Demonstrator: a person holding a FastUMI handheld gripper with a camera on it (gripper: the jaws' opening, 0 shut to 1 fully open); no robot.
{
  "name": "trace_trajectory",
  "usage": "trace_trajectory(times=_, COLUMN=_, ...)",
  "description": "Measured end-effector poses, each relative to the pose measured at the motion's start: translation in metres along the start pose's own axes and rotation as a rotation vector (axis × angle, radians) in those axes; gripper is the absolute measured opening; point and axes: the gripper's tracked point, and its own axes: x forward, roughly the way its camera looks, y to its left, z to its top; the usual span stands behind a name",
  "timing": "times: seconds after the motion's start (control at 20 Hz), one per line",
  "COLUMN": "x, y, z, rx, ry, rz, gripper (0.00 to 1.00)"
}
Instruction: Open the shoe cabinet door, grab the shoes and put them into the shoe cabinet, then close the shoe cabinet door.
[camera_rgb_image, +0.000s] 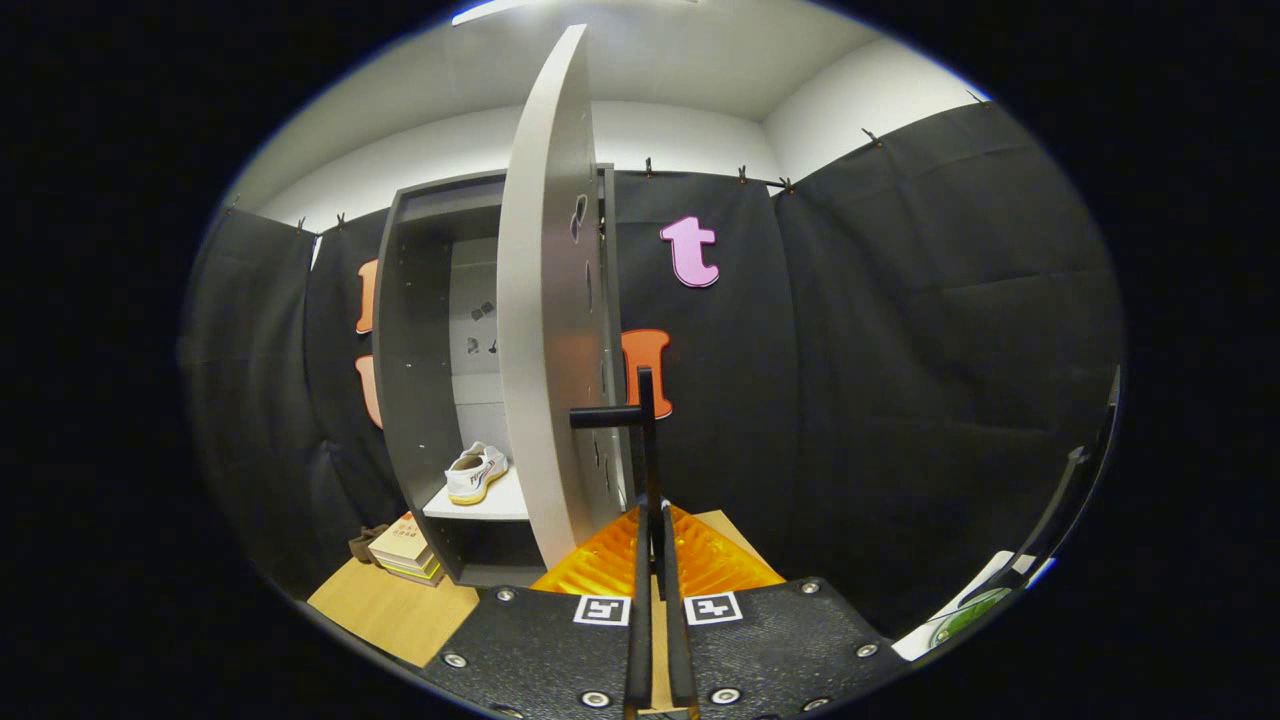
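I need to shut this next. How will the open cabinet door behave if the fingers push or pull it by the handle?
The cabinet door looks like a stiff flat panel, so it should swing, not flex. The gripper is closed on its black handle, a thin bar, which may slip. The shoe sits well inside, likely clear of the swing.

Gripper-mounted fisheye, close, facing cabinet door (545, 300) edge-on.

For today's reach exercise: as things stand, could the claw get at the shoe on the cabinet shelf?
Probably not directly: the claw is shut on the door handle, and the open door stands between it and the shoe.
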Motion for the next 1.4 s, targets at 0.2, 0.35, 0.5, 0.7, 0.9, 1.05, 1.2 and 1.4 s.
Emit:
trace_trajectory(times=0.2, x=-0.005, y=-0.018, z=-0.001, rx=-0.021, ry=0.001, rz=-0.039, gripper=0.06)
trace_trajectory(times=0.35, x=-0.014, y=-0.023, z=0.001, rx=-0.029, ry=0.000, rz=-0.063, gripper=0.06)
trace_trajectory(times=0.5, x=-0.018, y=-0.038, z=0.000, rx=-0.037, ry=0.004, rz=-0.098, gripper=0.04)
trace_trajectory(times=0.7, x=-0.034, y=-0.039, z=0.009, rx=-0.023, ry=-0.007, rz=-0.120, gripper=0.04)
trace_trajectory(times=0.9, x=-0.055, y=-0.010, z=0.009, rx=-0.038, ry=-0.005, rz=-0.095, gripper=0.04)
trace_trajectory(times=1.05, x=-0.065, y=0.021, z=0.002, rx=-0.033, ry=0.009, rz=-0.054, gripper=0.04)
trace_trajectory(times=1.2, x=-0.067, y=0.056, z=-0.015, rx=-0.043, ry=0.037, rz=-0.016, gripper=0.04)
trace_trajectory(times=1.4, x=-0.066, y=0.107, z=-0.052, rx=-0.029, ry=0.115, rz=0.045, gripper=0.06)
